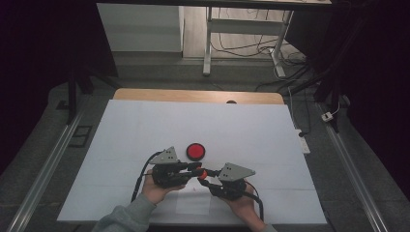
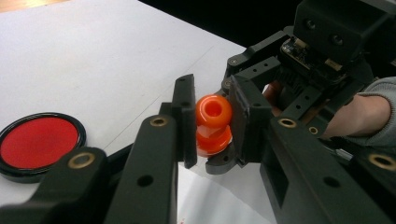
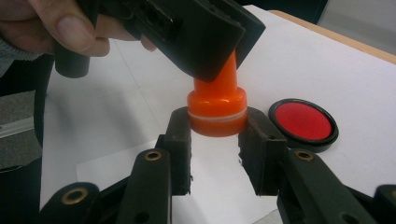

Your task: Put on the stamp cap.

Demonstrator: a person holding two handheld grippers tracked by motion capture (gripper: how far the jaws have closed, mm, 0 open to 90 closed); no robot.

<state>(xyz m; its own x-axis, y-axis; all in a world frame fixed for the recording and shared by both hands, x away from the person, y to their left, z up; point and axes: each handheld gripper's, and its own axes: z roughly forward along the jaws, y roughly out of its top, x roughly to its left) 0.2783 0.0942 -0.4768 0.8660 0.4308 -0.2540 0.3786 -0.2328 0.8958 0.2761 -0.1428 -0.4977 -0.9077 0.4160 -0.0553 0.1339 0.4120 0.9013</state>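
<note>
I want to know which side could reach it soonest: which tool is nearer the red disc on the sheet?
Left. The left tool sits just below the red disc; the right tool lies lower and slightly rightward. Both grip the orange stamp.

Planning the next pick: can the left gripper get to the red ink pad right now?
Probably not yet. The left gripper is shut on the orange stamp, which the right gripper also clamps. The red ink pad lies uncovered on the white sheet, so the path looks free once it lets go.
</note>
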